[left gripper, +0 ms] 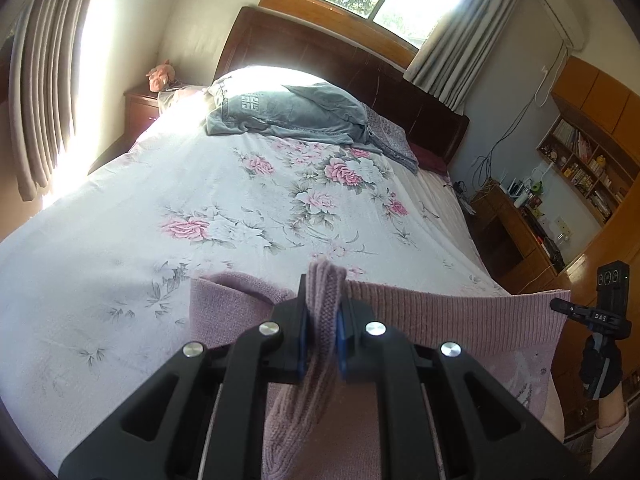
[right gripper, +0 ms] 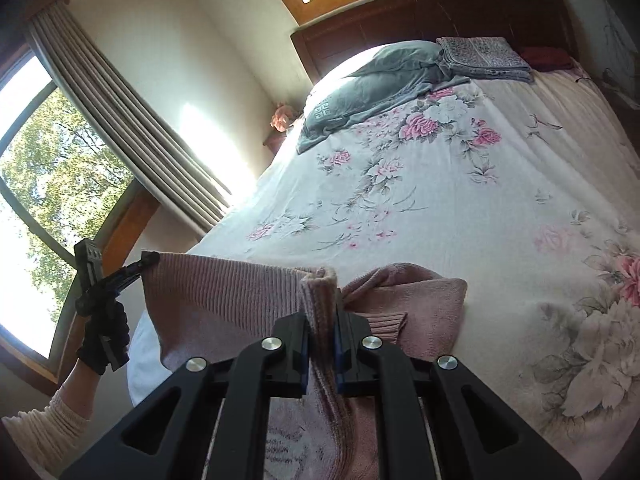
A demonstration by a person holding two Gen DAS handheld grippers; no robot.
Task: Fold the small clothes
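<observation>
A pink knitted sweater point(left gripper: 460, 316) hangs stretched between both grippers above the near end of the bed. My left gripper point(left gripper: 323, 300) is shut on one ribbed corner of it, which bunches between the fingers. My right gripper point(right gripper: 320, 308) is shut on the other corner of the sweater point(right gripper: 224, 292). Each gripper also shows in the other's view: the right gripper point(left gripper: 560, 305) at the far right edge of the knit, the left gripper point(right gripper: 150, 259) at its far left edge. Gloved hands hold both tools. The sweater's lower part hangs out of sight below the fingers.
The bed carries a white floral sheet point(left gripper: 240, 200), with a grey-blue pillow point(left gripper: 288, 108) and a folded patterned blanket point(left gripper: 392, 136) at the dark headboard. A nightstand point(left gripper: 140, 104) stands at the far left; a desk and bookshelf point(left gripper: 580, 160) fill the right wall.
</observation>
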